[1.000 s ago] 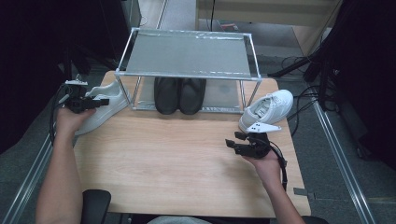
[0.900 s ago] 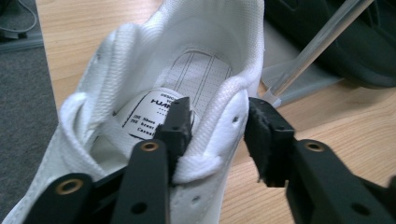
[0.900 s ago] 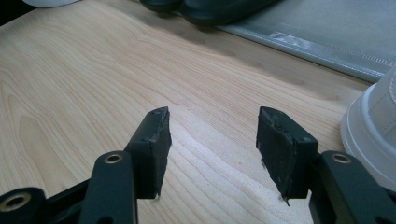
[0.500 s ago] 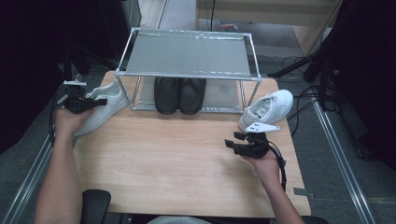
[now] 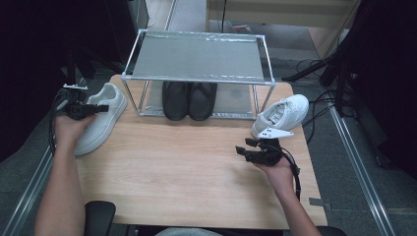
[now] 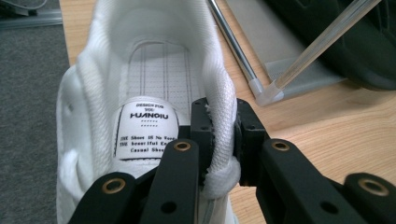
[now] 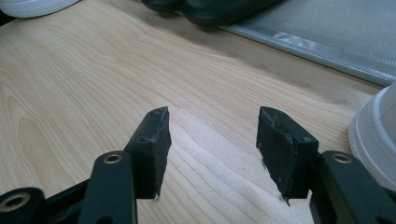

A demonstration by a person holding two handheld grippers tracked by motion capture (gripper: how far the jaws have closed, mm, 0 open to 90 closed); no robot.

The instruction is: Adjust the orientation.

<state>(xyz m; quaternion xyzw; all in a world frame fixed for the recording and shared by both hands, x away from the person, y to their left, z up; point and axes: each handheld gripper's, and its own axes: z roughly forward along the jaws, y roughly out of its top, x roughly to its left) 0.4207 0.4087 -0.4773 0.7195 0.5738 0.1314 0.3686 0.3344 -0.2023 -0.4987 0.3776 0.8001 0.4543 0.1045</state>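
Left tool (image 6: 219,140): its jaws have just been closing and now stand clamped on the padded collar of the white sneaker (image 6: 140,84), one pad inside the opening and one on the outer wall. In the high view this tool (image 5: 81,109) sits at the left edge of the frame, over the sneaker (image 5: 101,118), which lies on the tabletop (image 5: 187,167) just left of the metal rack (image 5: 196,54).

Right tool (image 7: 212,149): jaws apart, nothing between them, hovering over bare wood. In the high view it (image 5: 255,152) sits right of centre in the frame, near a second white sneaker (image 5: 282,114) that lies against the rack's right front leg.

Risks noted:

1. The grip takes only soft collar fabric. On lifting, the shoe is likely to swing toe-down and the padding may slide out of the pads, dropping the shoe.
2. The shoe lies close to the rack's left leg (image 6: 238,51). A swinging toe could strike the leg or frame and shift the rack.
3. A pair of black shoes (image 5: 189,101) occupies the lower level at centre. If the sneaker is bound for that level, a careless entry could knock them.
4. The sneaker lies near the tabletop's left edge; a slip there could send it to the floor.
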